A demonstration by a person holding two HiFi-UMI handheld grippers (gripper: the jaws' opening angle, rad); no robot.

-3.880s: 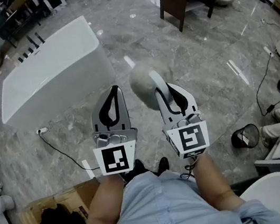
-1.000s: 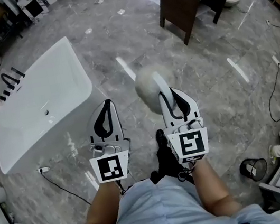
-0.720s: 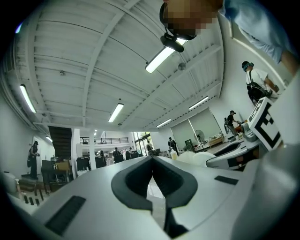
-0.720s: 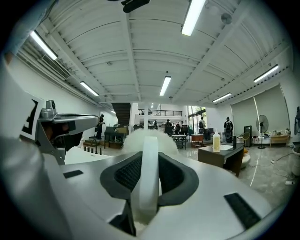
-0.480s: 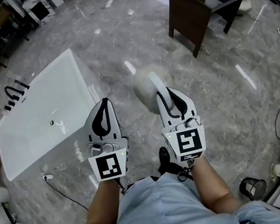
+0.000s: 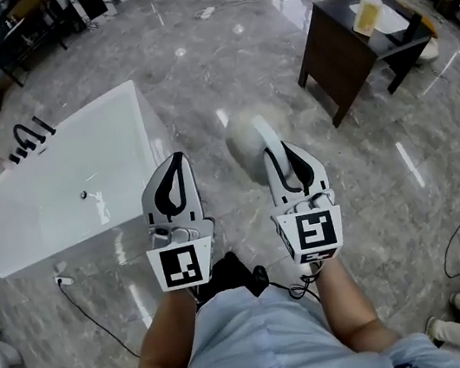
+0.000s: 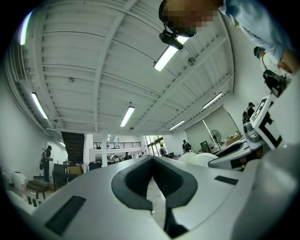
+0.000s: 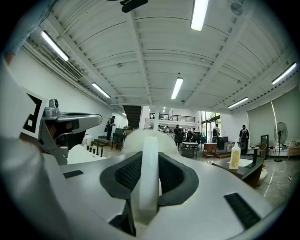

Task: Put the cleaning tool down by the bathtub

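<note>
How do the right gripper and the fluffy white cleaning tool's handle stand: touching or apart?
Touching. The right gripper view shows the right gripper closed on the white handle, pads against both sides.

The floor (image 6: 217, 58) was found to be grey veined stone, polished to a high gloss, with bright reflections across it. The bathtub (image 6: 36, 182) was noted as smooth, glossy white. The cleaning tool (image 6: 251, 144) was recorded with a smooth white plastic handle and a soft, fluffy pale head. The shells of the left gripper (image 6: 175, 164) and right gripper (image 6: 289, 159) were seen as matt white plastic. The right gripper's pads (image 8: 126, 176) were dark and finely ribbed. The table (image 6: 339, 54) was observed as dark wood, the shirt (image 6: 258, 341) as light blue cloth.
</note>
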